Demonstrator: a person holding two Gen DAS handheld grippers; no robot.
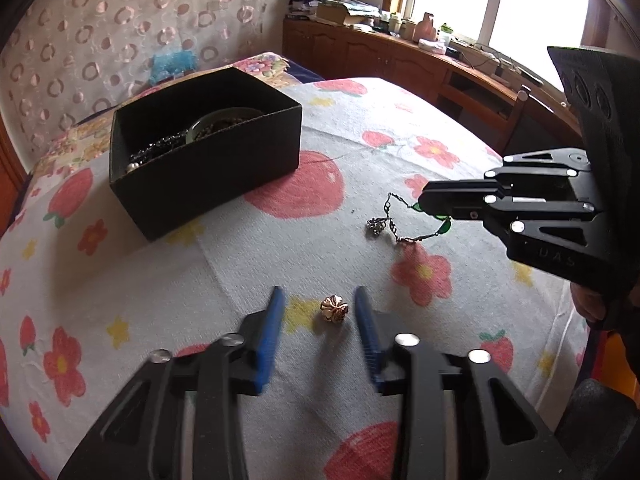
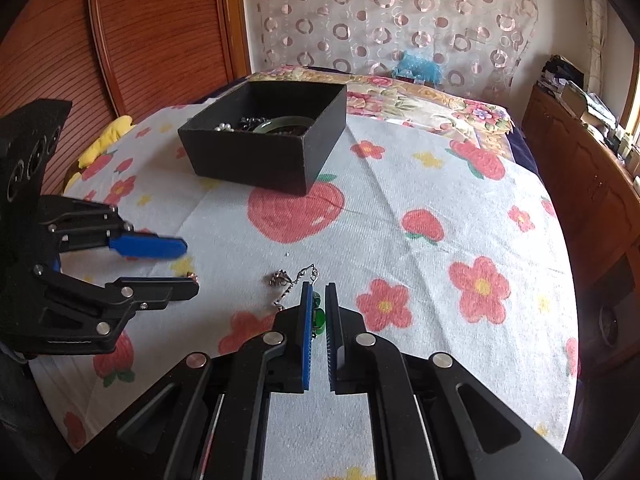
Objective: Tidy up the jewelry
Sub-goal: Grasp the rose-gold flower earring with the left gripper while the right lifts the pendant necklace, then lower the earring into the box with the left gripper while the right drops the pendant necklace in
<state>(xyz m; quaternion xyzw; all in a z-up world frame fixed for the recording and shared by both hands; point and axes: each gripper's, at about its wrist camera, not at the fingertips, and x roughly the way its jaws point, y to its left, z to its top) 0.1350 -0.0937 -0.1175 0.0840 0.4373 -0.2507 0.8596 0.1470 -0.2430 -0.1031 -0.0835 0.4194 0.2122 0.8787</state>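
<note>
Sitting toward the far left of the bed, the black box (image 1: 204,148) rests on the strawberry-and-flower sheet (image 1: 280,248) with dark bead strands, some pearls and a green bangle (image 2: 286,123) inside it. Nearer the camera in the left wrist view, the left gripper (image 1: 318,312) has its blue fingers (image 1: 272,320) spread wide, one on each side of a small rose-gold flower ring (image 1: 334,309) that lies on the sheet between them without touching either one. Farther right, a silver chain bracelet (image 1: 390,220) with green stones lies on the sheet, well apart from the box, its little silver charm cluster at its left end. The right gripper (image 1: 420,202) reaches in from the right edge over the green part of that chain. From the right wrist view, the right gripper's fingers (image 2: 307,320) are drawn close together with the green stones (image 2: 318,314) in the narrow gap between them, though I cannot tell whether they are actually squeezing the stones. Along the right wall stands a wooden cabinet (image 1: 360,52) under a bright window.
</note>
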